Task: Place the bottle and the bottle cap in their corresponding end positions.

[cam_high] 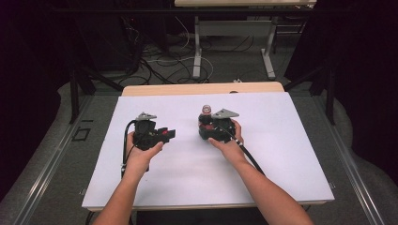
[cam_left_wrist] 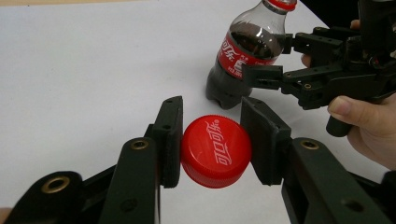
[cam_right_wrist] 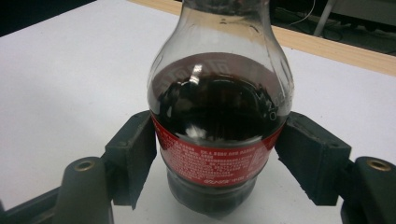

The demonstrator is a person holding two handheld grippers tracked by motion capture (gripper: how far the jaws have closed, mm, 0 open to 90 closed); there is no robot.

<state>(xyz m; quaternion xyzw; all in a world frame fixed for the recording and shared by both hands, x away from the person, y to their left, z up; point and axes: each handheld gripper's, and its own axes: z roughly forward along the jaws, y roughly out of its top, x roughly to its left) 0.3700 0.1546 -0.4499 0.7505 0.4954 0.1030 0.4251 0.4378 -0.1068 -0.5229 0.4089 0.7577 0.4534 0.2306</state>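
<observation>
A small cola bottle (cam_high: 205,116) with a red label stands upright on the white table top (cam_high: 187,164), right of centre. My right gripper (cam_high: 205,125) is shut on the bottle (cam_right_wrist: 219,126), with its pads (cam_right_wrist: 133,154) pressed against the label on both sides. In the left gripper view the bottle (cam_left_wrist: 245,51) shows a red band at its neck, and its top is cut off by the frame edge. My left gripper (cam_left_wrist: 212,126) is shut on a loose red bottle cap (cam_left_wrist: 215,150), held just above the table, left of the bottle. The right gripper (cam_left_wrist: 268,58) clasps the bottle there too.
The white sheet covers a wooden table whose far edge (cam_high: 202,88) shows behind it. Beyond the table are a dark floor with cables (cam_high: 164,61) and the legs of another table (cam_high: 197,51). Bare white surface lies around both grippers.
</observation>
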